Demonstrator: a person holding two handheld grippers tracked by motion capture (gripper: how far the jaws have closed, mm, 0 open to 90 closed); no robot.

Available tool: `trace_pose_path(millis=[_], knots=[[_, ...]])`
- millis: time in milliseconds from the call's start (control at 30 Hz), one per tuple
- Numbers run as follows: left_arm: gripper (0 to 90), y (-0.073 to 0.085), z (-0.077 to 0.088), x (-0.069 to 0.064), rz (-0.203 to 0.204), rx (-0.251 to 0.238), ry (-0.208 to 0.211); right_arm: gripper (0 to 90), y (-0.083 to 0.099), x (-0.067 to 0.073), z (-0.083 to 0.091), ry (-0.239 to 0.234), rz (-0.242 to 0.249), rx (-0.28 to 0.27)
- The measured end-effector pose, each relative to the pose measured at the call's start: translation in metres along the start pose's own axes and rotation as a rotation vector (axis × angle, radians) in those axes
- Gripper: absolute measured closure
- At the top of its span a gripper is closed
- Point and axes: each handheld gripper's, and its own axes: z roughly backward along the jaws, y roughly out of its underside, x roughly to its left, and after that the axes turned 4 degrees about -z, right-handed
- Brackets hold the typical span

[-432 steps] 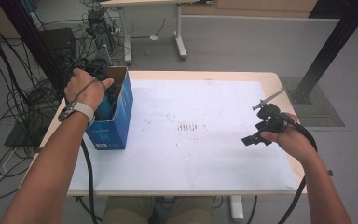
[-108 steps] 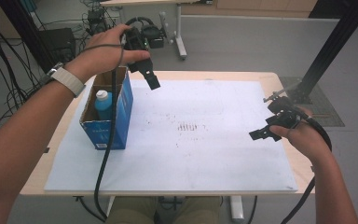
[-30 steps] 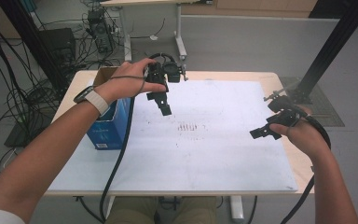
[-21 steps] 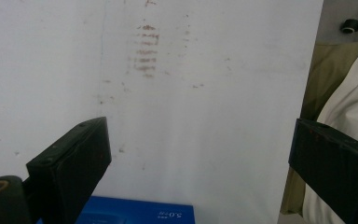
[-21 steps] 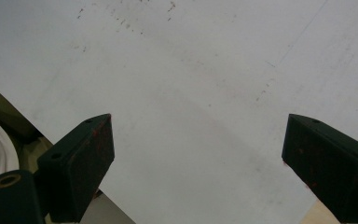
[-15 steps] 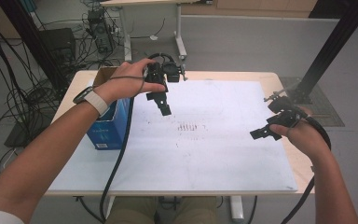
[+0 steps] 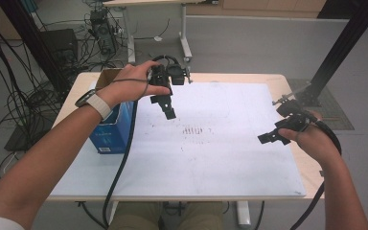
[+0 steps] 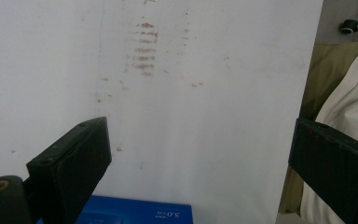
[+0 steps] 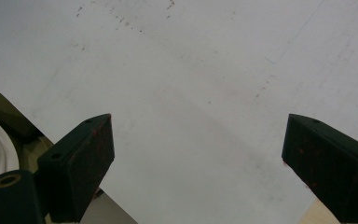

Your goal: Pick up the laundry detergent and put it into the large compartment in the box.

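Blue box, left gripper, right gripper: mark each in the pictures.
blue box [image 7: 106,138], high view, on its front face.
left gripper [image 7: 167,109], high view, at its jaw tips.
right gripper [image 7: 268,138], high view, at its jaw tips.

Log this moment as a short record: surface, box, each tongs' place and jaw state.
surface: white sheet on a table, faint reddish marks near its middle
box: blue box, open top, at the sheet's left edge
left tongs: open, nothing held, above the sheet just right of the box
right tongs: open, nothing held, over the sheet's right edge
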Motion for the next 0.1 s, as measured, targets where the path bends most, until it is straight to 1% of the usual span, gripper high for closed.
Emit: trace_pose_path(millis=[100], knots=[[6.0,0.0004,0.0009,0.0004,0.002,0.000,0.002,9.2,0.0000,0.0003,0.0003,0.000,0.002,-0.002]])
